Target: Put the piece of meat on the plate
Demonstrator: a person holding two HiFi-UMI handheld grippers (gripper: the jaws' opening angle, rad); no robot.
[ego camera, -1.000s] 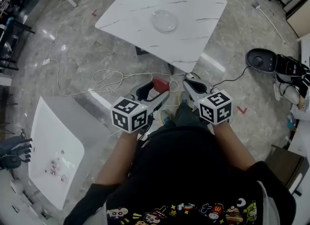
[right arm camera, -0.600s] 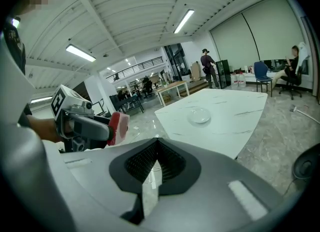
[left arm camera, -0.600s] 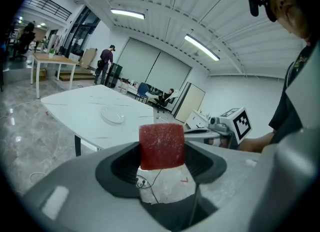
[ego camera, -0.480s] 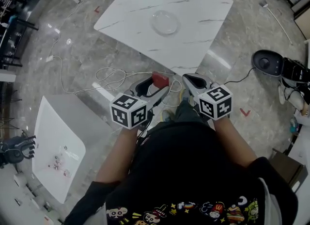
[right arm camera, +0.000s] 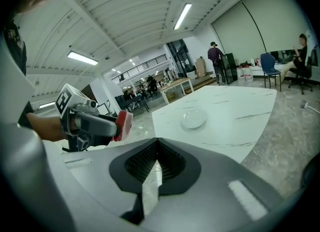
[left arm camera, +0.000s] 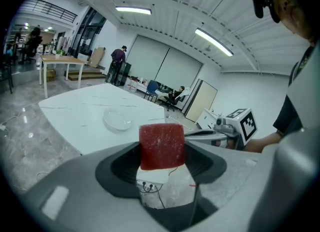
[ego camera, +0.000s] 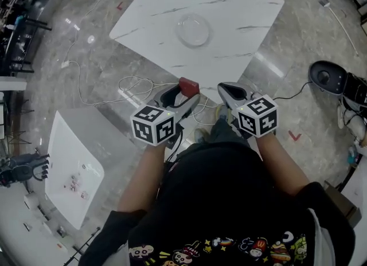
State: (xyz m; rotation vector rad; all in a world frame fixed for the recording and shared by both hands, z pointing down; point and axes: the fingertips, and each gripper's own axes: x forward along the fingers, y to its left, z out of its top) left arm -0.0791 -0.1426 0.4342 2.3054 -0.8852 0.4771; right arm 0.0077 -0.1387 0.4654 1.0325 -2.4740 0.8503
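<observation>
The dark red, square-cut block of meat is clamped between the two jaws of the left tongs, its upper part standing proud of the tips. It is in the air, not yet over any surface. The right tongs, just beside them on the right, have their jaws pressed together on nothing.

Ahead of both tips, and well apart from them, the clear, round glass plate lies alone near the middle of the white, marble-veined table top. The table's near corner lies just beyond the tips. White cables trail over the grey floor to the left of the left tongs.

Step in hand, as judged: carrying the meat forward to the plate. To do it well, the left tongs should grip firmly while passing over the table's edge, come low above the plate's centre, and only then part. That way the block settles flat instead of dropping and bouncing off the shallow rim. The right tongs seem best held aside.
</observation>
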